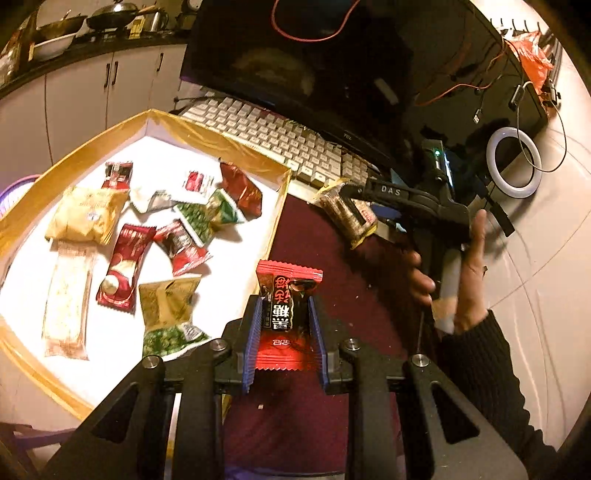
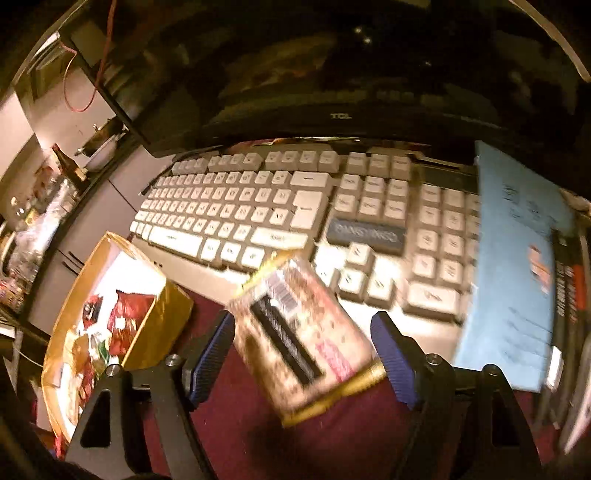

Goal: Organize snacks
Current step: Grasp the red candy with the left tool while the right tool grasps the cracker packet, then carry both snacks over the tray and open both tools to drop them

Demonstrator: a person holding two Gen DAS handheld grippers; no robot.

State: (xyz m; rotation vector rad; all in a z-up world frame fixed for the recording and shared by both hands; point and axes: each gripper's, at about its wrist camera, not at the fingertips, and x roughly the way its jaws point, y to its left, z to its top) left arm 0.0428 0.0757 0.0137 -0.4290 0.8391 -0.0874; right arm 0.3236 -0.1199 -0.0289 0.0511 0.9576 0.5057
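Left gripper (image 1: pixel 284 325): jaws clamped on red candy packet (image 1: pixel 286 314), long axis running fwd along fingers, packet just right of gold-rimmed box (image 1: pixel 275 221) wall, over maroon cloth (image 1: pixel 314 240).

Right gripper (image 2: pixel 303 354): jaws spread wide around brown snack bar (image 2: pixel 299 332), bar skewed between pads; grip contact unclear (frame blurred). Farther from box, near keyboard (image 2: pixel 258 206).

Judgement: left is nearer; short leftward carry over wall drops candy among snacks inside.

White cabinets (image 1: pixel 85 92), dark countertop (image 1: pixel 92 44) with woks (image 1: pixel 114 14); warm dim light.
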